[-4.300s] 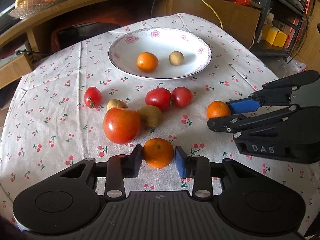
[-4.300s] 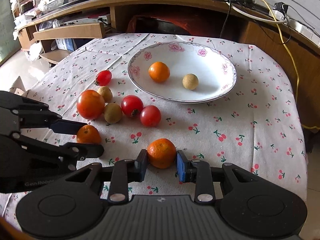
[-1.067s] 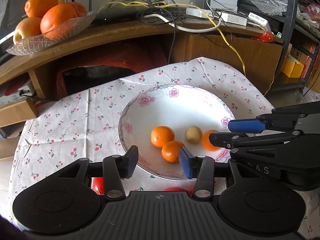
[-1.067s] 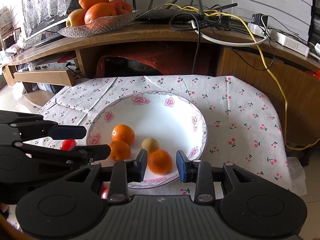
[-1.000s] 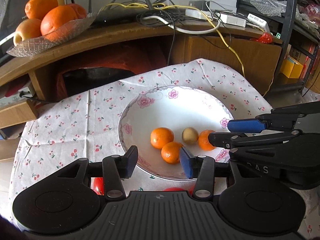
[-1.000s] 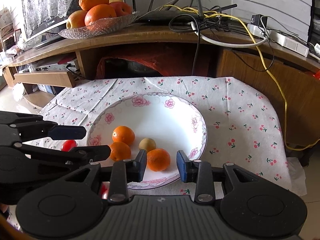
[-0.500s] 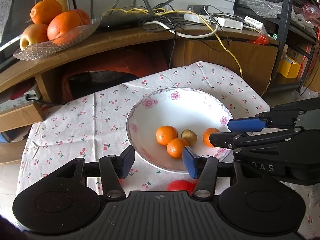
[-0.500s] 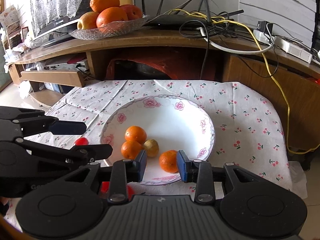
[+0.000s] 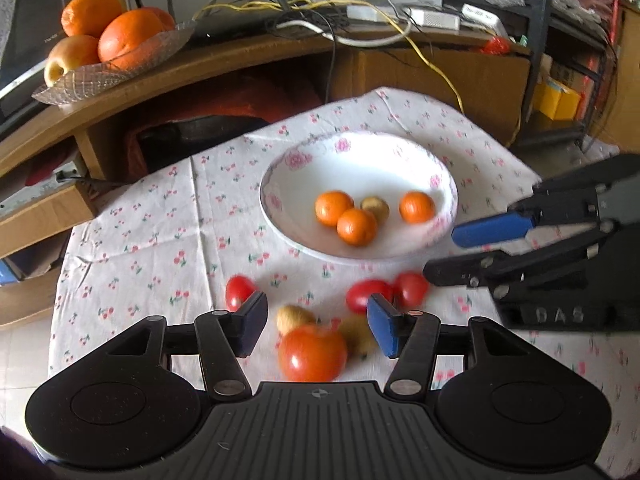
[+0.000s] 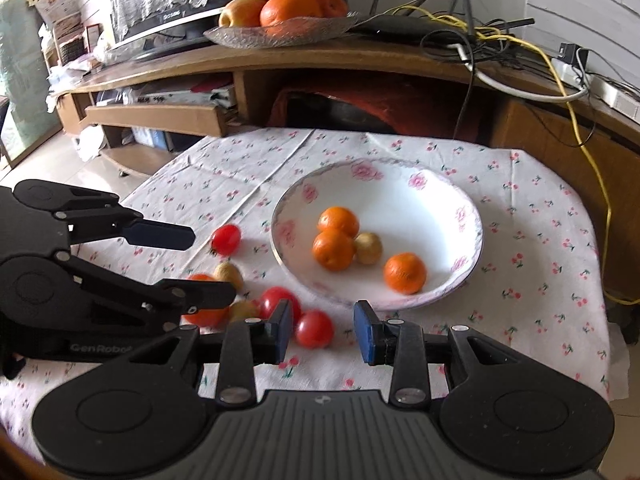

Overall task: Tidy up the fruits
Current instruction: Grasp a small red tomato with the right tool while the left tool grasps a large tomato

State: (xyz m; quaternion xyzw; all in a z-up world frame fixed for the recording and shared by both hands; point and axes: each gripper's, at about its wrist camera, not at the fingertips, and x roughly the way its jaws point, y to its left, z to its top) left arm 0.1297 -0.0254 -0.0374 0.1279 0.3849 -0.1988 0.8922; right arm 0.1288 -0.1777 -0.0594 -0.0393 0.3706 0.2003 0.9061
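The white flowered bowl [image 9: 304, 168] [image 10: 448, 196] holds three small oranges [image 9: 357, 227] [image 10: 405, 273] and one brown fruit [image 9: 376, 208] [image 10: 368, 248]. In front of it on the cloth lie a large tomato [image 9: 312, 354], small red tomatoes [image 9: 368, 293] [image 10: 314, 329] and brown fruits [image 9: 294, 317] [image 10: 229, 273]. My left gripper [image 9: 316, 326] is open above the large tomato, holding nothing. My right gripper [image 10: 322, 334] is open and empty, just short of the bowl's near rim, beside a small tomato. Each gripper shows in the other's view.
A cherry-print cloth [image 9: 160, 240] covers the small table. Behind it a wooden shelf [image 10: 360, 56] carries a glass dish of large oranges and an apple [image 10: 280, 8], cables and a power strip [image 9: 432, 20]. Floor drops off to the left [image 10: 100, 168].
Both grippers have drawn back from the bowl and opened wider. The oranges they carried lie in the bowl. The loose tomatoes and brown fruits have come into view below them.
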